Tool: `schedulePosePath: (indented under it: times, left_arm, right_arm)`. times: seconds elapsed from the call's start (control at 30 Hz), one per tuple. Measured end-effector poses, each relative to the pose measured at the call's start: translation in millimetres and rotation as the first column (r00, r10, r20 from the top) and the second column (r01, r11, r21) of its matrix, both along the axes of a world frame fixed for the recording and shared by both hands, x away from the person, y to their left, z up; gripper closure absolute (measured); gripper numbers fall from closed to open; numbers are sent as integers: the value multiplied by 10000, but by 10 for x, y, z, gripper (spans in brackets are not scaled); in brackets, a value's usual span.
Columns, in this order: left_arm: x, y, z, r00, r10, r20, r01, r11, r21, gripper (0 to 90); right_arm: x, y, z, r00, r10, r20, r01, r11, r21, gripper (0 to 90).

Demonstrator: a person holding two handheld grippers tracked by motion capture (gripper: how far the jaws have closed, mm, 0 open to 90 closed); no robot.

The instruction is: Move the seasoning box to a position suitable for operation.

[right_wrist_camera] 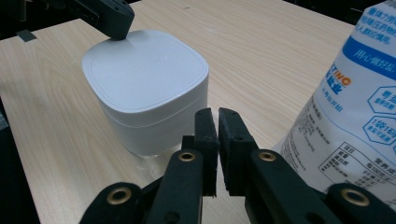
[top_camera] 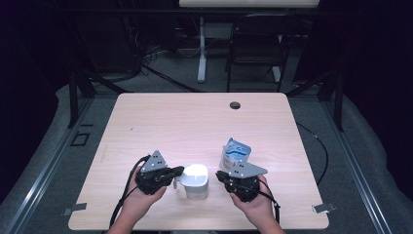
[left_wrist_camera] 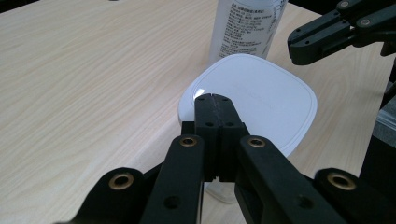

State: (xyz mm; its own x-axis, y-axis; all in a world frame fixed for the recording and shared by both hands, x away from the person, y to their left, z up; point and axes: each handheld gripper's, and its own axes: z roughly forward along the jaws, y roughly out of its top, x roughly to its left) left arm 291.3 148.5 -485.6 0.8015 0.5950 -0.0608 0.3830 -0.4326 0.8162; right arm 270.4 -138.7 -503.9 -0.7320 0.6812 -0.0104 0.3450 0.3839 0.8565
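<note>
The white lidded container (top_camera: 196,181) stands upright on the wooden table (top_camera: 185,122), near the table's front edge, and serves as the reference point for everything else.

The left gripper (top_camera: 176,171), held in the person's left hand (top_camera: 139,197), sits just to the left of the container. In the left gripper view its jaws are pressed fully together with nothing between them, and their tips (left_wrist_camera: 212,99) lie over the near edge of the container's lid (left_wrist_camera: 261,93). Whether the tips actually touch the lid or hang just above it cannot be told for certain from these angles.

The right gripper (top_camera: 223,176), held in the right hand (top_camera: 255,202), sits just to the right of the container. In the right gripper view its jaws (right_wrist_camera: 217,116) stand a narrow slit apart, gripping nothing, pointing between the container (right_wrist_camera: 149,88) and the pouch.

A white and blue printed pouch (top_camera: 234,155) stands upright, right of and slightly behind the container, apart from it, close beside the right gripper (right_wrist_camera: 355,112).

A round cable hole (top_camera: 235,105) lies well behind the container, near the table's far edge.
</note>
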Motion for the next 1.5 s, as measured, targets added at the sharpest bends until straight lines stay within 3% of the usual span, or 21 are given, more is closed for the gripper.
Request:
schedulePosePath:
  times: [0.77, 0.9, 1.3, 1.5]
  left_arm:
    - [-11, -7, 5, 10000, -76, 7, 76, 9999, 76, 900]
    - [-2, 5, 5, 9999, -9, -151, 8, 10000, -47, 900]
    - [-8, 22, -1, 9999, 41, -93, -42, 10000, -53, 900]
    - [-8, 35, -16, 9997, 141, -214, -147, 9994, -310, 900]
  right_arm:
    - [-6, 73, 13, 9997, 219, 96, -220, 9997, 102, 869]
    - [-2, 76, 15, 9998, 197, 58, -197, 9997, 130, 867]
    - [2, 102, 1, 9996, 266, -1, -266, 9996, 81, 875]
    - [10, 121, -3, 9995, 315, -28, -315, 9995, 61, 861]
